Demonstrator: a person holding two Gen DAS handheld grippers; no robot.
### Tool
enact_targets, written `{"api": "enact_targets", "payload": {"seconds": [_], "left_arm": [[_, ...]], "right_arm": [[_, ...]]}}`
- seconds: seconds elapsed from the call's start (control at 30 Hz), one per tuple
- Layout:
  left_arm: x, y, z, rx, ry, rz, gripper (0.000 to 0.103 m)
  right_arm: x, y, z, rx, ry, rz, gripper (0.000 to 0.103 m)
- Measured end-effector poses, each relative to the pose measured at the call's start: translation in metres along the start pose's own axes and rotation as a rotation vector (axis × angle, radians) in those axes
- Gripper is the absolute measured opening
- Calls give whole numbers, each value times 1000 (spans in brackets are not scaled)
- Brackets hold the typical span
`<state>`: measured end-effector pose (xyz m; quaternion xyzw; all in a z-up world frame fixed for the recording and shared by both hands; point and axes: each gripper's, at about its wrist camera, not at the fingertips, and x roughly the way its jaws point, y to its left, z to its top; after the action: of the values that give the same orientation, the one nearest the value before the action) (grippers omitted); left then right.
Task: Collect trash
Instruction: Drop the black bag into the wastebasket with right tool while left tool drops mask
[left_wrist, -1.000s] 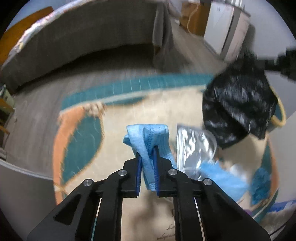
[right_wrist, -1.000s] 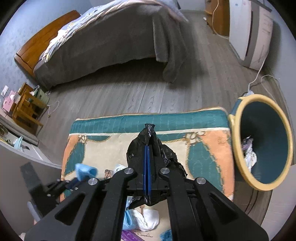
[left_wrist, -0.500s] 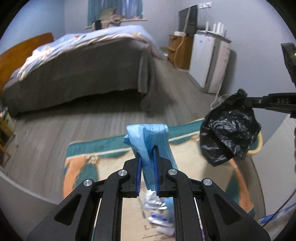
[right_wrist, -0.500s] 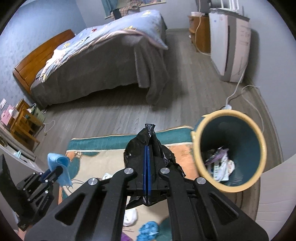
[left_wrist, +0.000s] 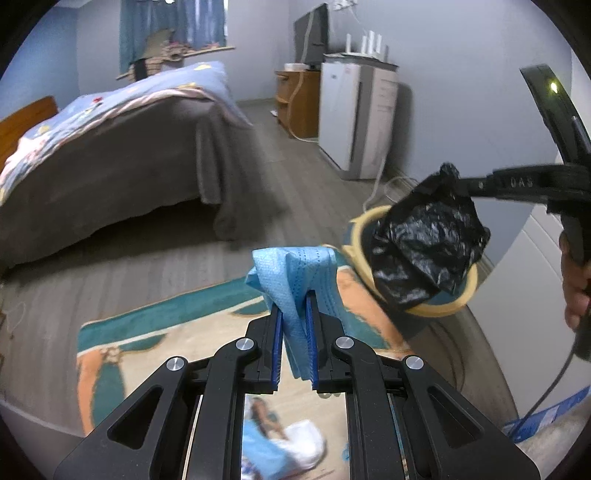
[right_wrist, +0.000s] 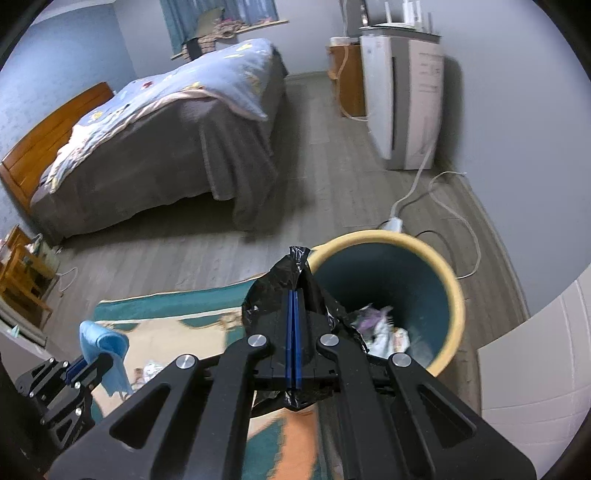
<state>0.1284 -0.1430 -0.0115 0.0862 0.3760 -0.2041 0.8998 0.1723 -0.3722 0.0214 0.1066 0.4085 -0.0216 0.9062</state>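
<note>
Right hand-held gripper (right_wrist: 294, 332) view alone: bin (right_wrist: 456, 295) contents.

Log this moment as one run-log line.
left gripper: shut on blue mask | right gripper: shut on black bag | bin: ahead, holds trash

A pale blue mask (left_wrist: 295, 280), a glossy black bag (right_wrist: 288, 295), a teal bin (right_wrist: 388, 280) rimmed yellow, and a teal-orange-cream rug (left_wrist: 155, 332) are seen.
</note>
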Motion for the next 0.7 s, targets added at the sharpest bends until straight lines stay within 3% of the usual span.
{"api": "enact_targets", "payload": {"seconds": [0.4, 0.7], "left_arm": [[51, -71, 2, 95, 71, -110, 12], [99, -124, 33, 196, 82, -133, 12]], "right_arm": [[19, -82, 5, 53, -46, -173, 0], [42, -117, -1, 123, -11, -180, 0]]}}
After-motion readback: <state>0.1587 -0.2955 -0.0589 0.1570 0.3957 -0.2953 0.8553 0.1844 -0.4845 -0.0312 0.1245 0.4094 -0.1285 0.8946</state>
